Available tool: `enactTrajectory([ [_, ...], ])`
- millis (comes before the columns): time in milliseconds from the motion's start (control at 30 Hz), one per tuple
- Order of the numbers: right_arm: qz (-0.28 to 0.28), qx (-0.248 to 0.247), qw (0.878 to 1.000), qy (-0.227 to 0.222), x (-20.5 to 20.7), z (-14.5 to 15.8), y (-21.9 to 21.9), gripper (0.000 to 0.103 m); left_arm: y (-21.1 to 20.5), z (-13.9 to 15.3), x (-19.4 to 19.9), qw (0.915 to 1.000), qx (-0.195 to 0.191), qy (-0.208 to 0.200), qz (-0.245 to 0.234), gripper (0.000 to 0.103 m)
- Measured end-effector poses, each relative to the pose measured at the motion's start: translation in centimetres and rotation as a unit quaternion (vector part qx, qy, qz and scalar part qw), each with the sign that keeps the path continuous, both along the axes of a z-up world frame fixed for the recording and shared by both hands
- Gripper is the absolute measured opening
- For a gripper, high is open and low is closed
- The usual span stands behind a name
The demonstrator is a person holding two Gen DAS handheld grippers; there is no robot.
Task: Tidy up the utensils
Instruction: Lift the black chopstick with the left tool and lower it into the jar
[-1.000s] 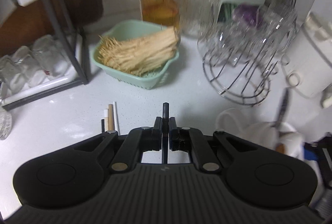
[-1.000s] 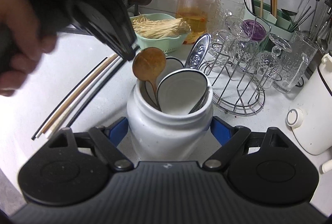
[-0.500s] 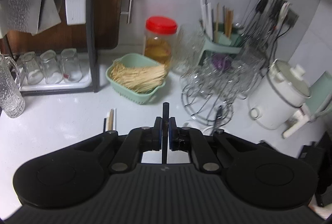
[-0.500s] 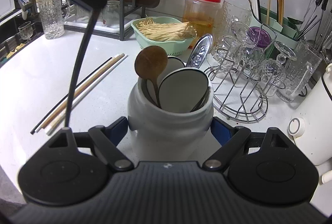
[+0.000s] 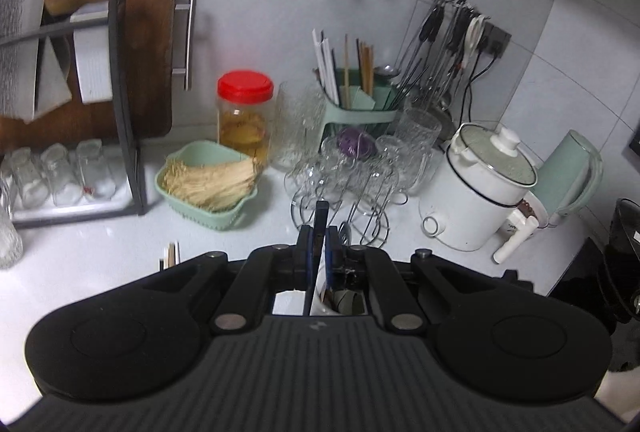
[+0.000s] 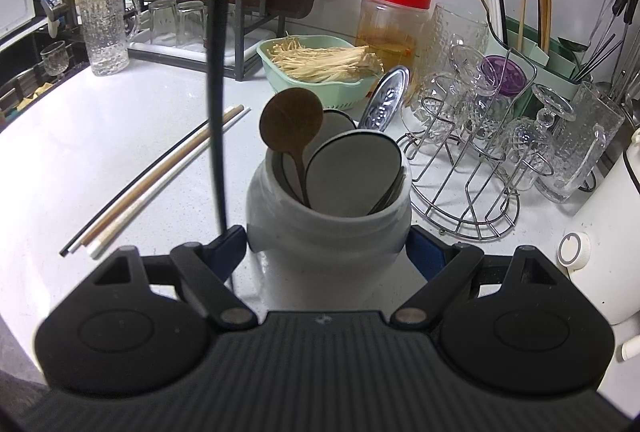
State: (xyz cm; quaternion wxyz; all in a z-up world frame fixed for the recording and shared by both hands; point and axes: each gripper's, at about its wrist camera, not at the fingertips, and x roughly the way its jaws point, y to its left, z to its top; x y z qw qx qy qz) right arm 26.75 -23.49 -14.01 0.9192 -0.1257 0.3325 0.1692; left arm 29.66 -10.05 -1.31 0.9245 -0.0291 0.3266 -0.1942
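My left gripper [image 5: 319, 244] is shut on a black chopstick [image 5: 320, 224], held high over the counter; in the right wrist view the chopstick [image 6: 216, 104] hangs nearly upright just left of the white jar [image 6: 328, 232]. My right gripper [image 6: 326, 248] is shut on the white jar, which holds a wooden spoon [image 6: 291, 122], flat spoons and a metal handle. Three more chopsticks [image 6: 160, 180] lie on the counter to the left, black, wooden and white. A green holder [image 5: 356, 104] at the back holds more chopsticks.
A green basket of enoki mushrooms [image 6: 320, 64], a red-lidded jar [image 6: 394, 20], a wire glass rack [image 6: 472, 160], a white cooker [image 5: 480, 188], a dark dish rack with glasses [image 5: 60, 172] and a glass mug [image 6: 105, 28] stand around.
My left gripper has risen well above the counter with the black chopstick and brought it upright beside the jar. My right gripper has stayed on the jar.
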Motion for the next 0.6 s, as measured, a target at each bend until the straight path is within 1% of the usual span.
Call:
enactTrajectory([
  [300,0.005,-0.012,1.0,-0.008,-0.3,-0.2,0.3,0.089,0.0,5.1,-0.7,0.998,0.023,-0.046,-0.037,0.007],
  [600,0.0,-0.02,1.0,-0.006,-0.2,-0.2,0.6,0.09,-1.0,9.3,-0.9,0.9945,0.041,-0.075,-0.06,0.007],
])
